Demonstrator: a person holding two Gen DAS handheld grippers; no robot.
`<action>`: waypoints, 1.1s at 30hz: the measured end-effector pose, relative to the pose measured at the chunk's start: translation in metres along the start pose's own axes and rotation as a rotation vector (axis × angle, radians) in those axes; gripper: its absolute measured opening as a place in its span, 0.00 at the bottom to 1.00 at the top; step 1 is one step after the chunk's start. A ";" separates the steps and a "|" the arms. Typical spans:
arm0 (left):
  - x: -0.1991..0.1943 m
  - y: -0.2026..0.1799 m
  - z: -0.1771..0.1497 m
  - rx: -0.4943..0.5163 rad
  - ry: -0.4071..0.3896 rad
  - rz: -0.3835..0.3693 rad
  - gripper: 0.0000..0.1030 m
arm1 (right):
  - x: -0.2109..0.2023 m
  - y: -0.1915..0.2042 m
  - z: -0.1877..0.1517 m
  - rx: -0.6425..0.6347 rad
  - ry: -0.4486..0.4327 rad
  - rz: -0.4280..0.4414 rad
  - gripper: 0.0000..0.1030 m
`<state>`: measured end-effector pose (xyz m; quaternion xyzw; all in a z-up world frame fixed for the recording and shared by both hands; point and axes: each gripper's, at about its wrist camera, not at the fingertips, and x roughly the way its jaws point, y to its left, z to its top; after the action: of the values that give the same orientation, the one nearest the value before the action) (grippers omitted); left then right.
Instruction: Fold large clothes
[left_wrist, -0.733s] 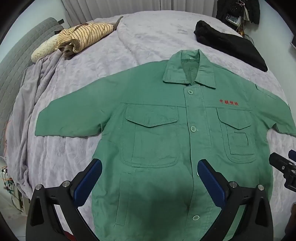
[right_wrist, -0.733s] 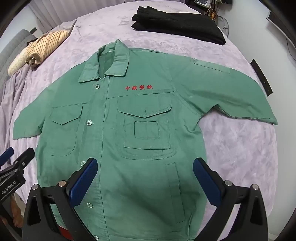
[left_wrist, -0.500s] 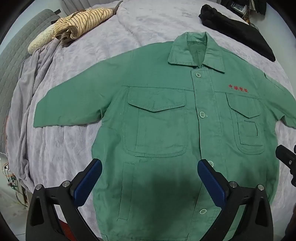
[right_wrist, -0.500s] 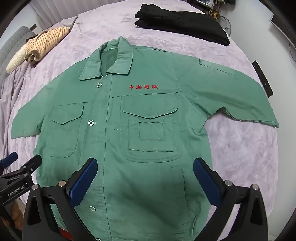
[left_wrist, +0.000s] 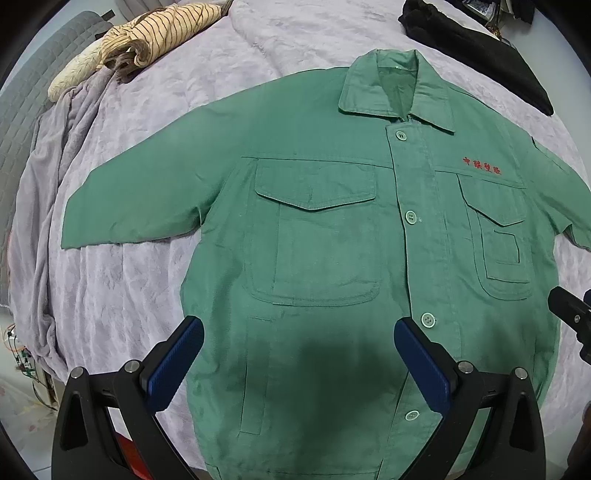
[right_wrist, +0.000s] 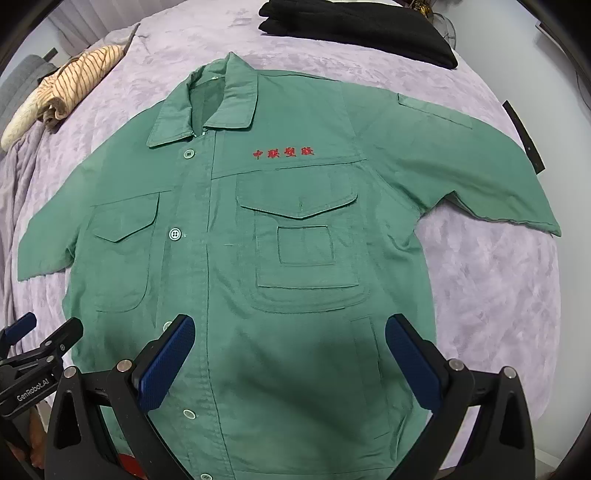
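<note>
A green work jacket (left_wrist: 332, 236) lay face up and buttoned on a bed covered by a lilac blanket (left_wrist: 122, 295), its collar pointing away from the cameras, its hem nearest them, and both sleeves spread out to the sides. The left gripper (left_wrist: 299, 354) hovered above the lower front of the jacket with its blue-padded fingers spread wide and nothing between them; the right gripper (right_wrist: 290, 350) hung the same way over the other half, also parted and empty. The cloth looked like a thick woven cotton: soft enough to fold, yet likely heavier and stiffer than a shirt, with bulky patch pockets and a button placket that would probably resist sharp creases. It seemed neither slippery nor fragile. Good places to pinch would be the hem corners, the sleeve cuffs or the shoulder seams, where layers are doubled. Red embroidered Chinese characters (right_wrist: 283, 153) ran across the chest above one pocket; they were too small to read with certainty. White lettering reading "GenRobot.AI" (right_wrist: 33, 390) showed on the left tool's body in the right wrist view. A striped garment (left_wrist: 159, 37) and a folded black garment (right_wrist: 354, 31) sat near the far edge of the bed.
</note>
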<state>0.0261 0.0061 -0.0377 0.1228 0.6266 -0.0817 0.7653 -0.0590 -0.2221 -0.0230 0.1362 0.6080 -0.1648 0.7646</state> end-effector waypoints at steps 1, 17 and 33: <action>0.001 0.001 0.000 -0.001 0.003 -0.004 1.00 | 0.001 -0.001 0.000 0.001 -0.001 -0.002 1.00; 0.003 -0.001 0.000 0.001 0.009 -0.005 1.00 | 0.003 0.003 0.000 -0.014 -0.002 -0.004 1.00; 0.002 0.001 -0.002 0.001 0.012 -0.003 1.00 | 0.002 0.003 -0.002 -0.019 -0.006 -0.008 1.00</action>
<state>0.0250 0.0074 -0.0400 0.1228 0.6313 -0.0826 0.7613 -0.0591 -0.2185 -0.0259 0.1258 0.6079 -0.1623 0.7670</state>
